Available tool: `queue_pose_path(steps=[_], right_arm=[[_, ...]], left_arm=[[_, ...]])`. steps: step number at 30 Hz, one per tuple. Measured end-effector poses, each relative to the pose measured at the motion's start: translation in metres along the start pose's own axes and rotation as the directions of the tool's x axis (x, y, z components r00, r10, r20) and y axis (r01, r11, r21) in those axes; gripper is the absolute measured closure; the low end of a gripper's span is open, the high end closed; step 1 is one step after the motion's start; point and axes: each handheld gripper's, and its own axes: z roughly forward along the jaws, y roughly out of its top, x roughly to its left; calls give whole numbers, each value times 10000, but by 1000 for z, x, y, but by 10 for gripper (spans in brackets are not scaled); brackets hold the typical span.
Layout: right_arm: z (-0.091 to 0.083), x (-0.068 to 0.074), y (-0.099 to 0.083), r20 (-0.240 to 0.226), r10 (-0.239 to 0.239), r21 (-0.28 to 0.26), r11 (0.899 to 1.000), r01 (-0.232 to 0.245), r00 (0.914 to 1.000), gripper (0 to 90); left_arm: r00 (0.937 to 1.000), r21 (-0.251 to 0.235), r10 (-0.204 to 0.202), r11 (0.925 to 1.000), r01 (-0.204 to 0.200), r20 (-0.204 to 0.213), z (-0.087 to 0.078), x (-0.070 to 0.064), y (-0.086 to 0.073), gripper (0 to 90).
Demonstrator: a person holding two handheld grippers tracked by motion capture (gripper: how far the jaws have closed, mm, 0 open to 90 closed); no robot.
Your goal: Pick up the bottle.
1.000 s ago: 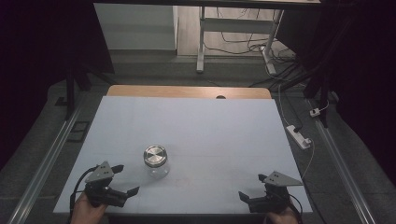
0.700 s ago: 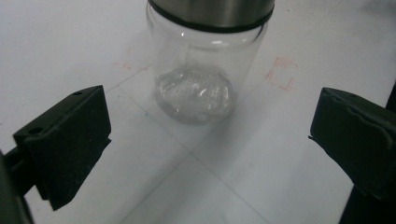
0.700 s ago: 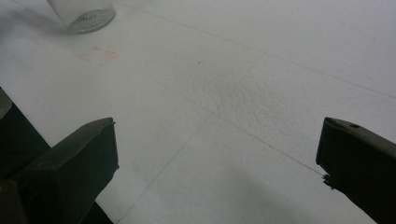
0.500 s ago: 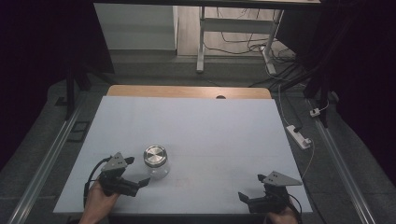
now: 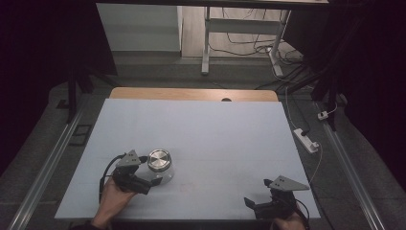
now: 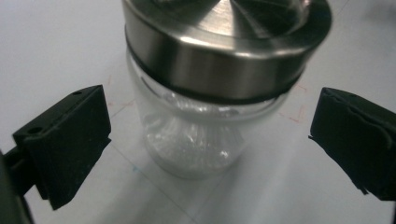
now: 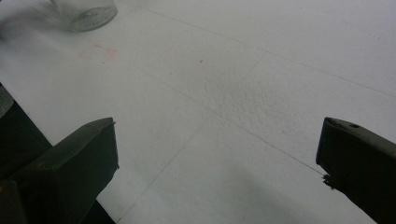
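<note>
Jaws spread wide, the left tool [image 6: 205, 154] brackets a clear glass jar with a brushed-steel lid [image 6: 205, 98] on a pale, white-covered surface [image 5: 201, 129], the two black pads standing clear of the glass on either side with a gap showing at each. From the high view, that left tool [image 5: 143, 184] sits at the near-left part of the surface, held by a hand [image 5: 112, 203] that comes in from the bottom edge, and the jar [image 5: 159, 163] stands upright just beyond and beside its tips, well inside the near-left quarter. The jar's round metal lid [image 5: 159, 159] is seated on top and catches the light. Through the left gripper view, the glass body looks empty, and faint red corner marks [image 6: 296, 112] show on the surface behind it. The right tool [image 5: 261, 206] rests low at the near-right edge of the surface, well apart from the jar, its grey three-cornered plate [image 5: 287, 183] facing up. In the right gripper view, its jaws [image 7: 217, 158] are parted with only bare surface between them, and the base of the jar [image 7: 86, 14] appears far off at the upper left. A white power strip [image 5: 306, 140] lies on the floor beyond the surface's right edge.
</note>
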Motion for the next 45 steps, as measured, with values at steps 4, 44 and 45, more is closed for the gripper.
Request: queue_pose_path(steps=[4,44,45], right_arm=[[0,0,0,-9,-12,13,10000,12,10000,0],[1,3,0,35,-258,129,9996,257,9997,0],[1,3,0,33,-260,125,9996,260,9997,0]], left_arm=[[9999,149,161,9998,-161,-7,10,0,3,0],[9983,558,367,9979,-341,-458,22,-2,14,154],[9981,564,360,9979,-332,-495,22,-3,15,154]])
